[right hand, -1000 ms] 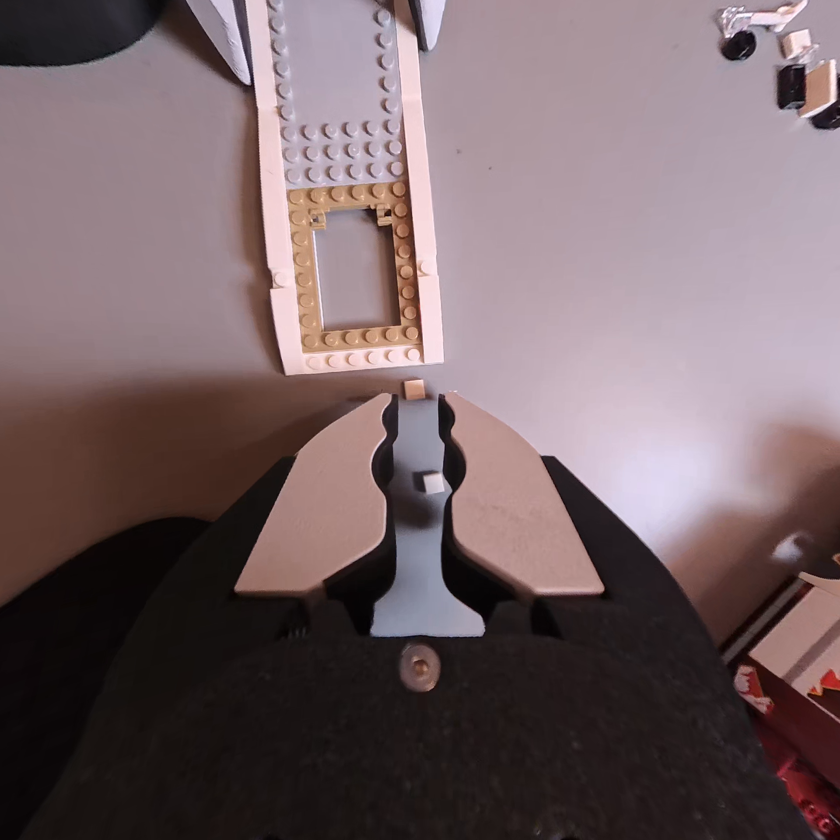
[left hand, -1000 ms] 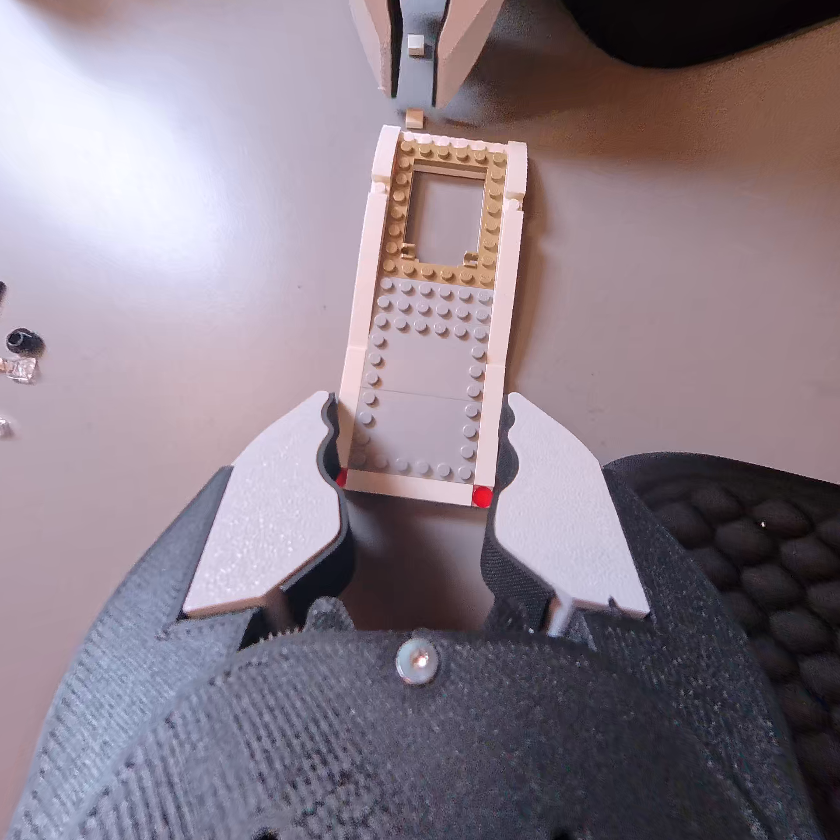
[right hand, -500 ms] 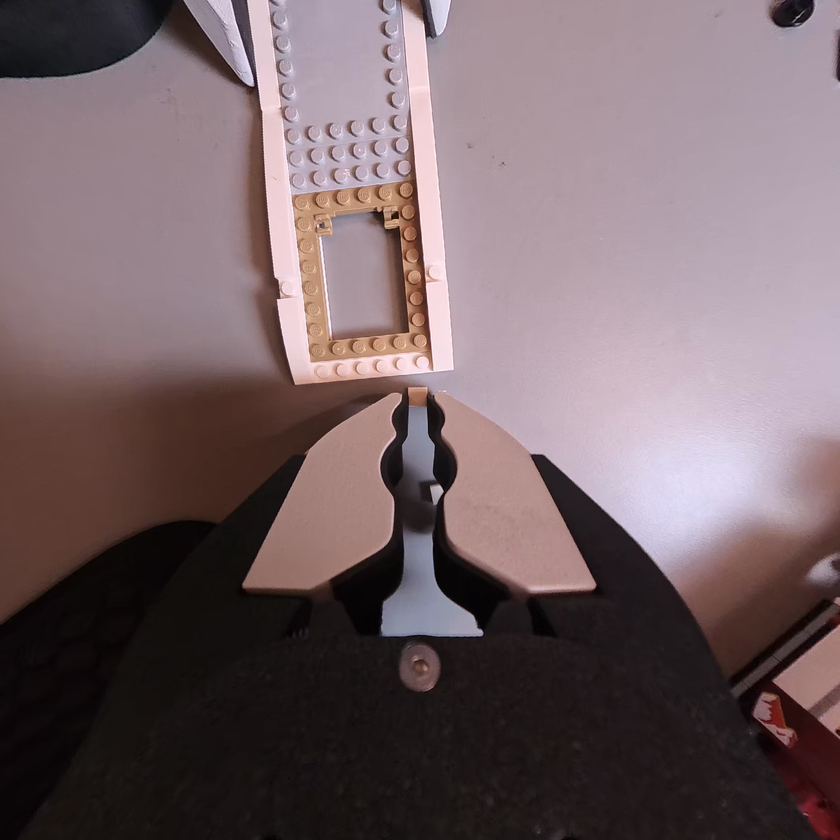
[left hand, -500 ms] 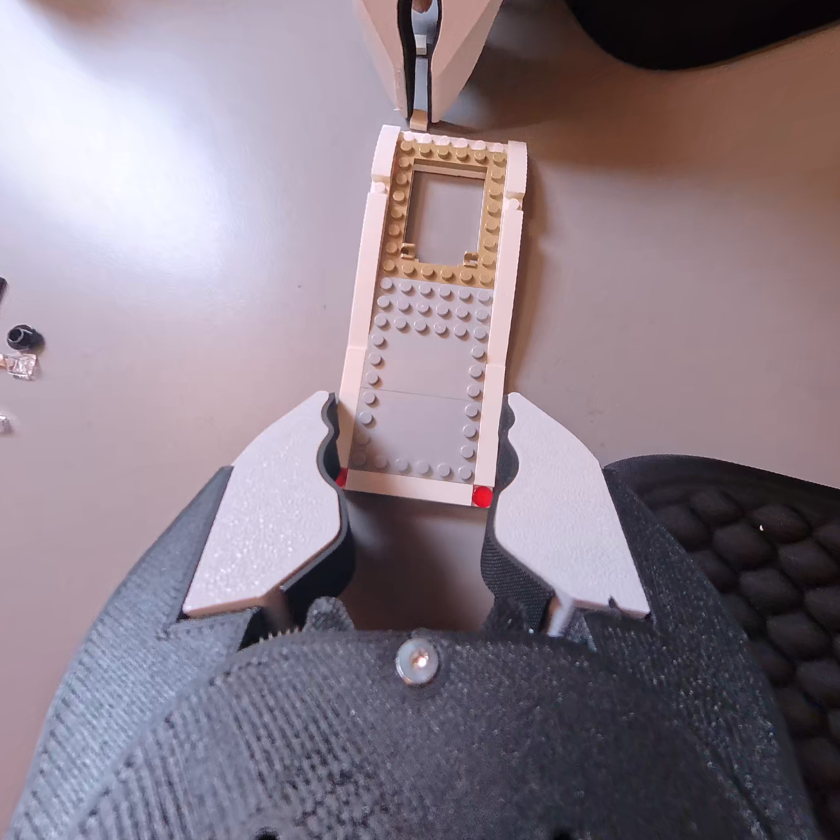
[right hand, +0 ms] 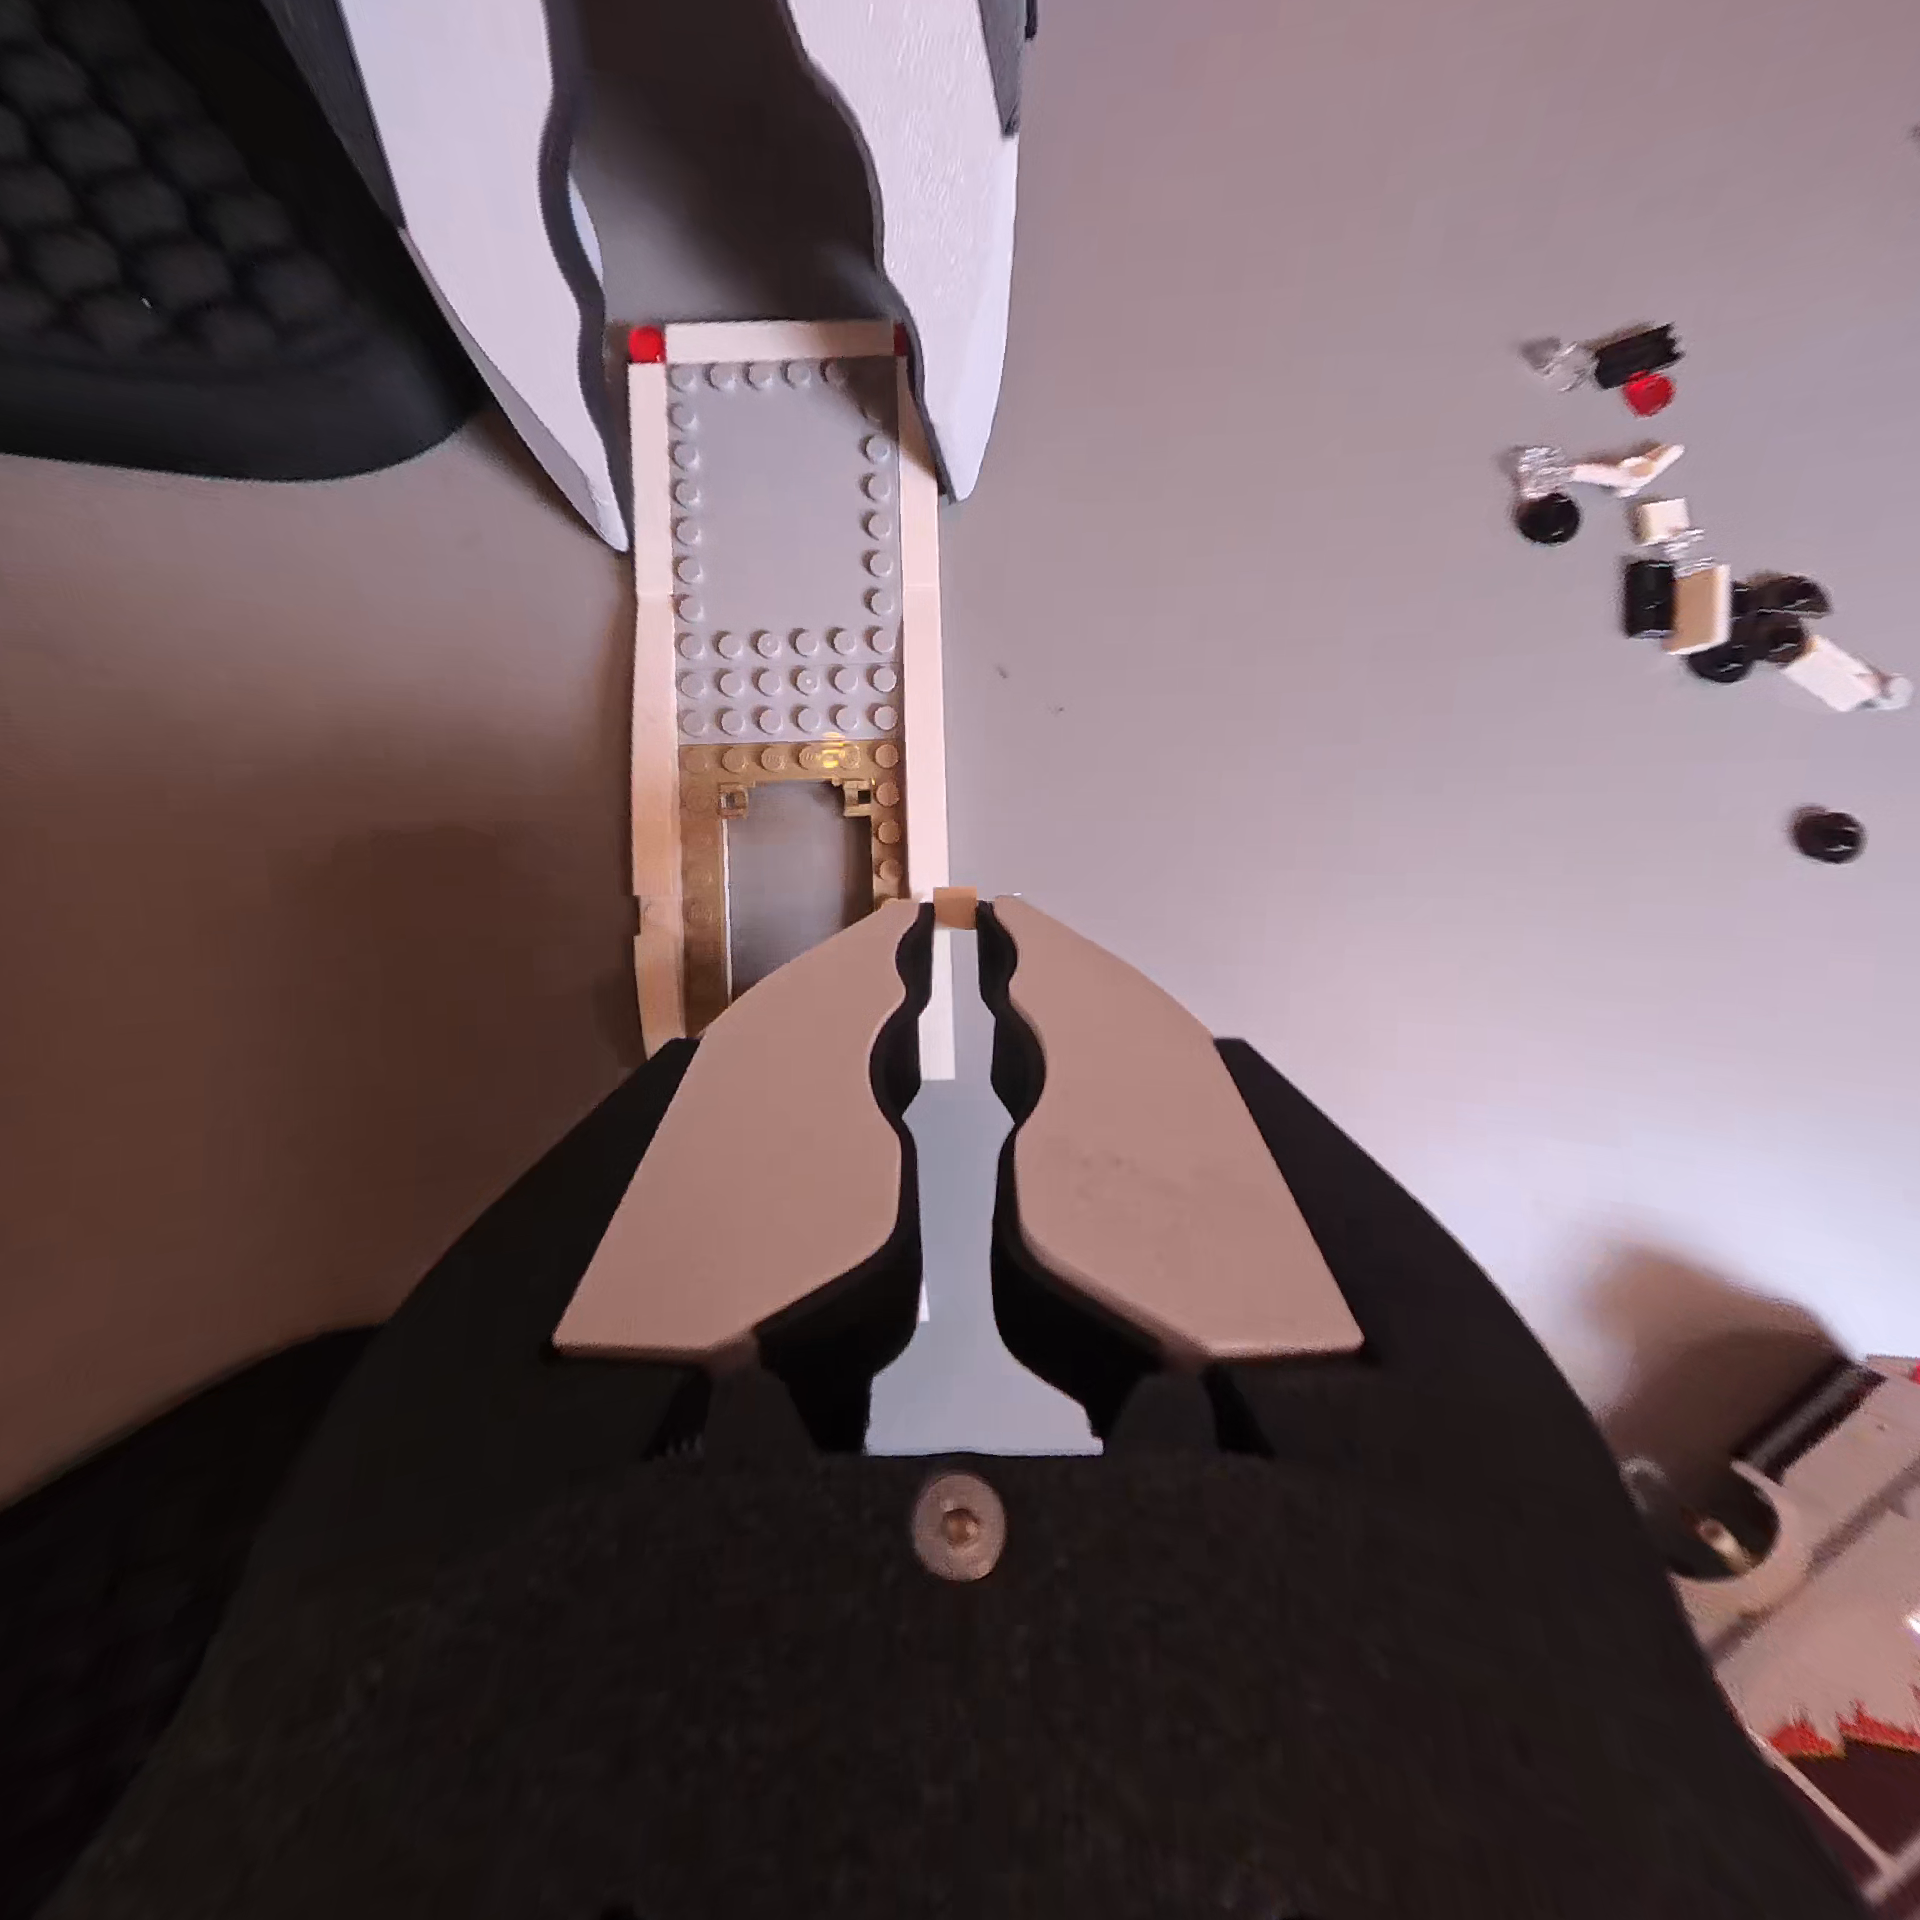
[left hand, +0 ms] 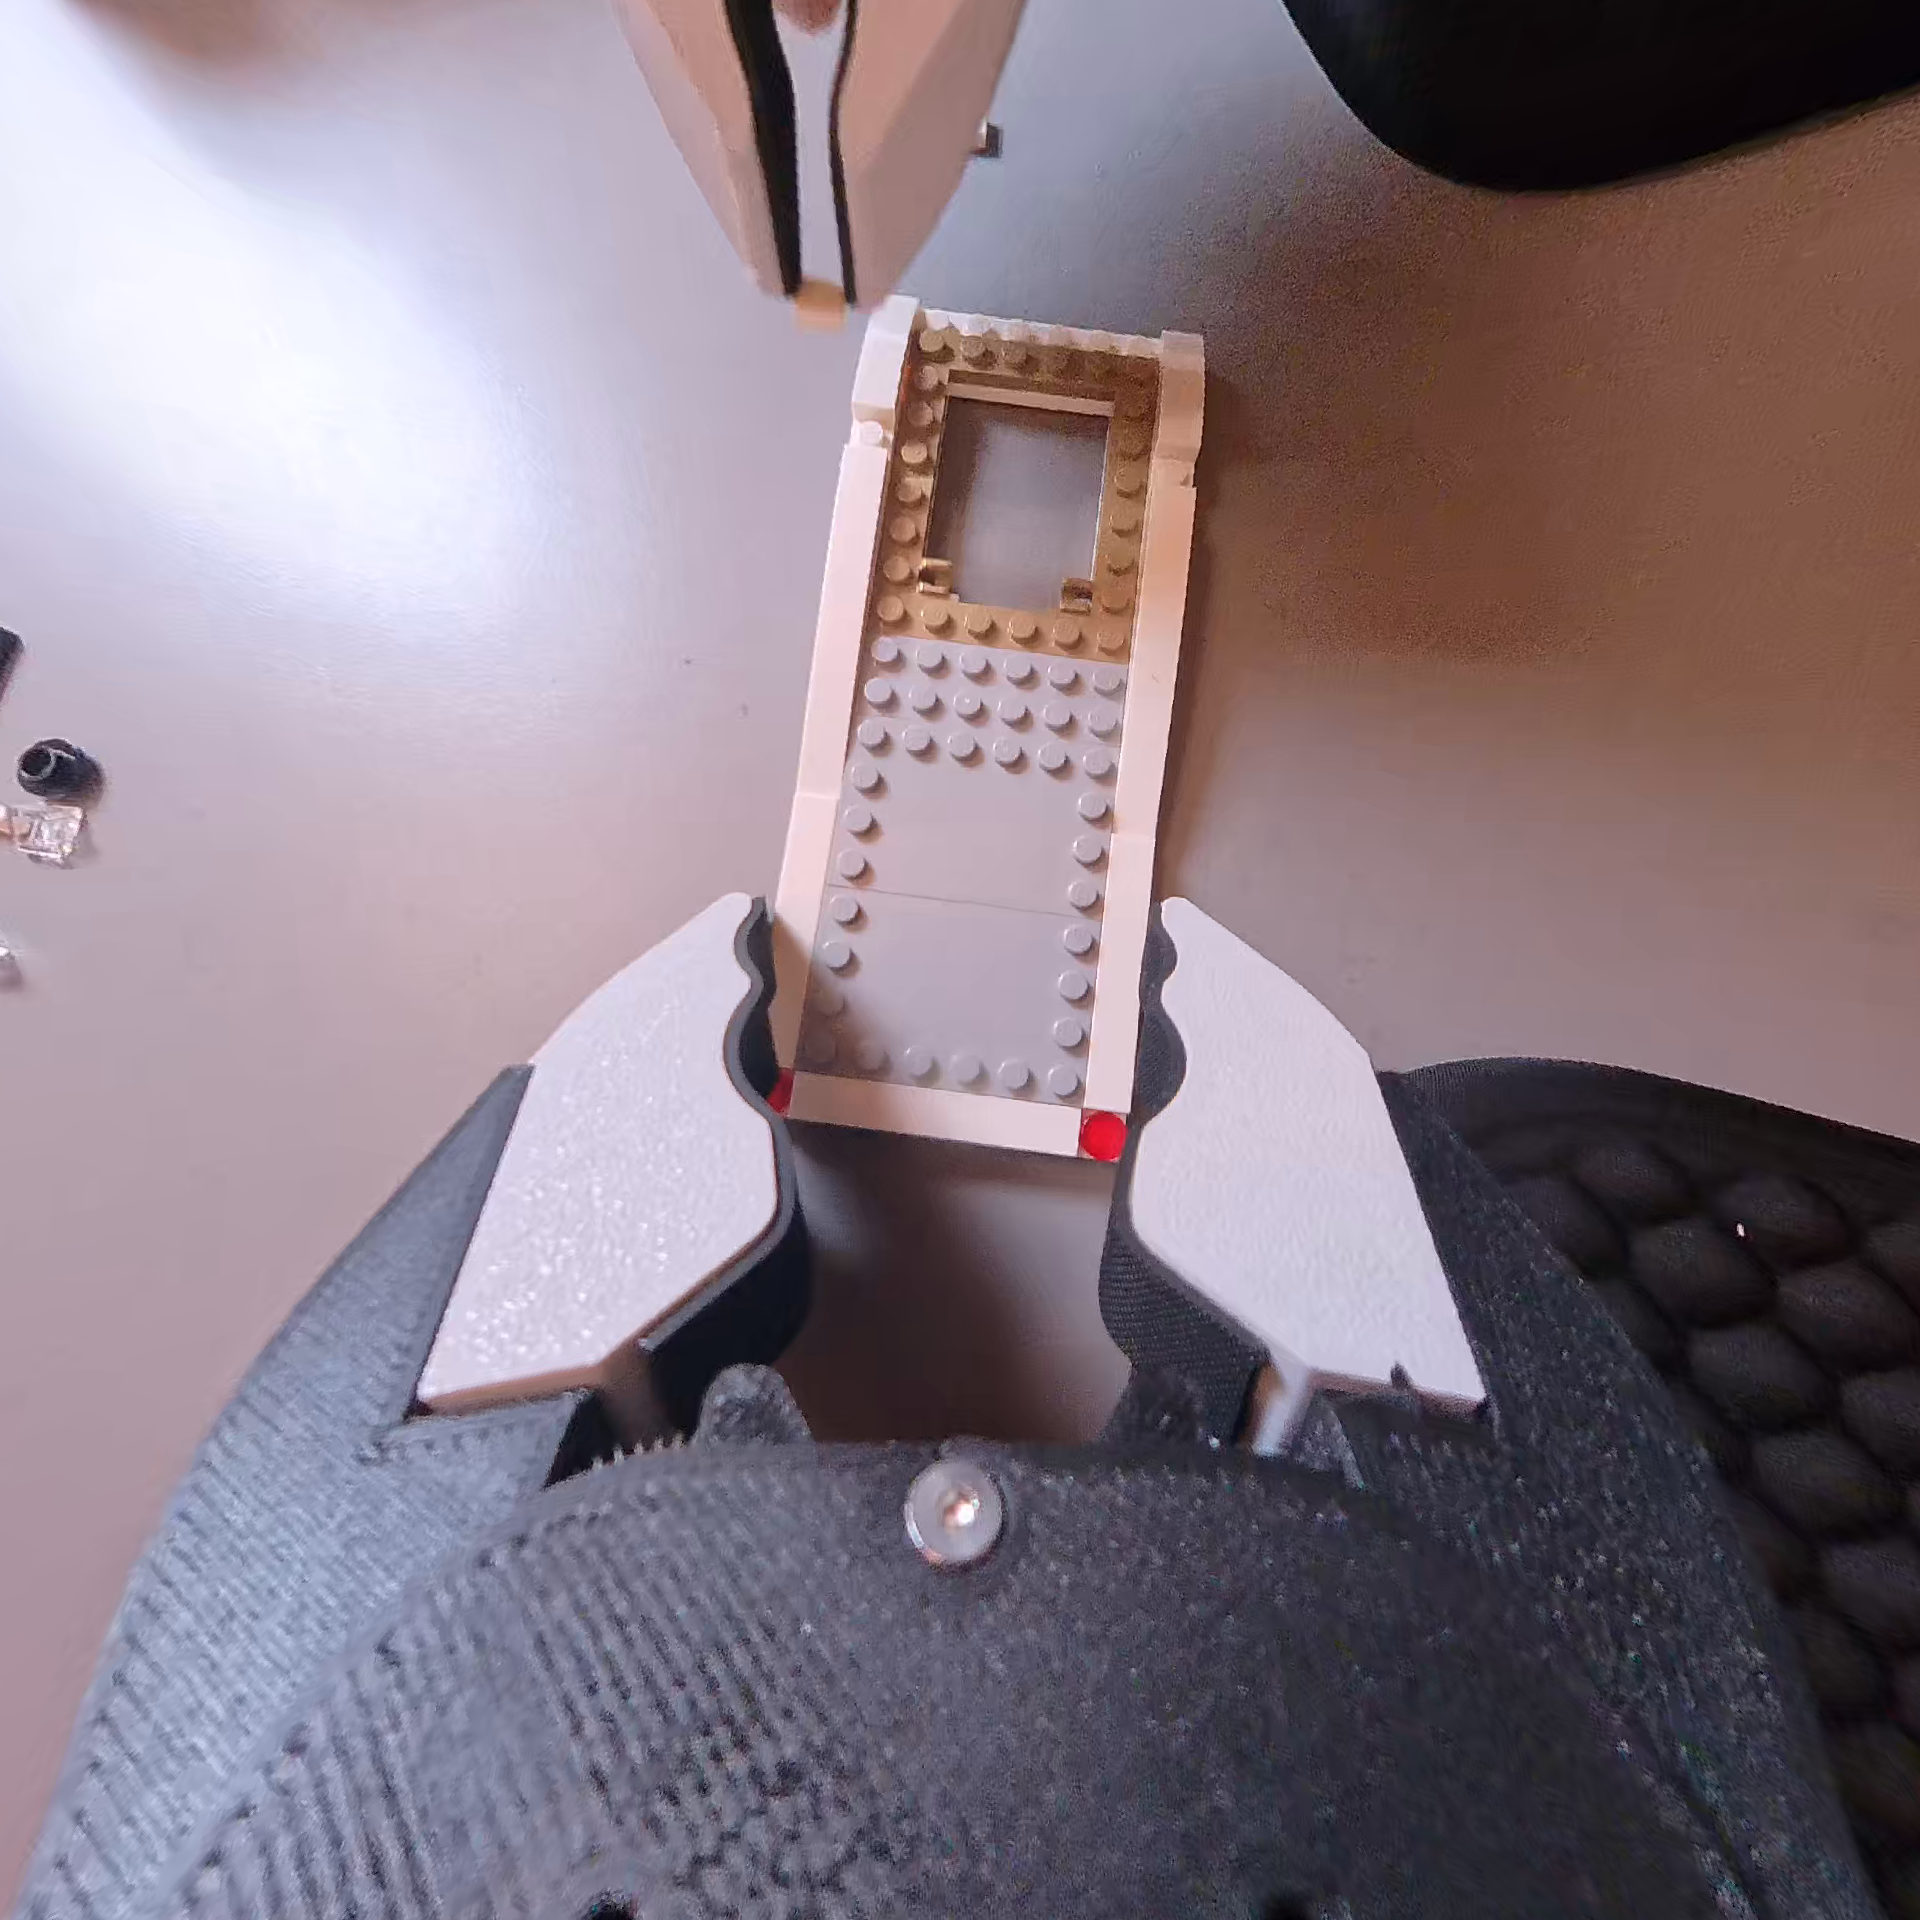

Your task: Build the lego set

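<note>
A long brick assembly (left hand: 987, 831) lies on the grey table: grey studded plates, white edge strips, a tan frame (left hand: 1023, 623) at its far end and red studs at the near corners. My left gripper (left hand: 961, 914) is shut on its near end, a pad against each white side. It also shows in the right wrist view (right hand: 787, 509) around the assembly (right hand: 779, 520). My right gripper (right hand: 954, 914) is shut on a small tan brick (right hand: 954, 904) at its fingertips, above the corner of the tan frame (right hand: 707, 831). The left wrist view shows that gripper (left hand: 821, 291) and brick (left hand: 821, 309) beside the assembly's far left corner.
Several loose small parts, black, white and clear, lie on the table (right hand: 1714, 613), also at the left edge of the left wrist view (left hand: 52, 800). A black wheel (right hand: 1827, 834) lies alone. A printed box (right hand: 1818, 1558) sits at lower right. A black padded object (left hand: 1714, 1351) lies beside my left gripper. One gripper's finger ends stand about 10 centimetres off the other's.
My right gripper closed on the small tan brick that lay on the table before the assembly's end, then lifted it and moved over the tan frame's corner. My left gripper held still.
</note>
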`<state>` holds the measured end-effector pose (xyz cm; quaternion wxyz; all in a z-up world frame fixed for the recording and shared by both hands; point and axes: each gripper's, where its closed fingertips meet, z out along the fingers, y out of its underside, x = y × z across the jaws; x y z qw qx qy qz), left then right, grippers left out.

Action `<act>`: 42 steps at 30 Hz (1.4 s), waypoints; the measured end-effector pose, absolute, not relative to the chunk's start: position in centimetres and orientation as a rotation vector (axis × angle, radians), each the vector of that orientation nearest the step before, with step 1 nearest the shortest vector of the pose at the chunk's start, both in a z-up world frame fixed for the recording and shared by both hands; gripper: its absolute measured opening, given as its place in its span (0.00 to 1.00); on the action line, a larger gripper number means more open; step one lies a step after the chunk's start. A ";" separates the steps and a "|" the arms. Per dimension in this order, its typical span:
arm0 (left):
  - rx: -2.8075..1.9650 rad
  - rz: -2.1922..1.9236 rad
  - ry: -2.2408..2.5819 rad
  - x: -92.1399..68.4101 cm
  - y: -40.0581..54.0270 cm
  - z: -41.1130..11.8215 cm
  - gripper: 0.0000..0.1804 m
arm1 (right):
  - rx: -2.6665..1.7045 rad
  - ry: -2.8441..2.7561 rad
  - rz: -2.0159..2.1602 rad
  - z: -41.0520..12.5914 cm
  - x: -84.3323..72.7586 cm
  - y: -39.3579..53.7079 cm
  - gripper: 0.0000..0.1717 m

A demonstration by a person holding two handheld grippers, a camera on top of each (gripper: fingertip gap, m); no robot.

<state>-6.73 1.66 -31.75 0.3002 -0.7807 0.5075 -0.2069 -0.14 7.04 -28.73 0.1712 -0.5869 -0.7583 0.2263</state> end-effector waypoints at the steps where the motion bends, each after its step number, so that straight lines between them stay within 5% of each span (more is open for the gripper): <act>1: -2.072 -0.549 1.346 -6.7 1.7 -31.7 0.38 | -1.672 -2.161 0.638 -29.1 -0.2 6.9 0.04; 26: -2.071 -0.549 1.339 -6.7 1.6 -31.7 0.38 | -1.699 -2.196 0.627 -30.2 0.0 6.6 0.11; 42: -2.072 -0.548 1.339 -6.7 1.6 -31.7 0.38 | -1.443 -2.225 0.399 -30.4 0.0 5.7 0.05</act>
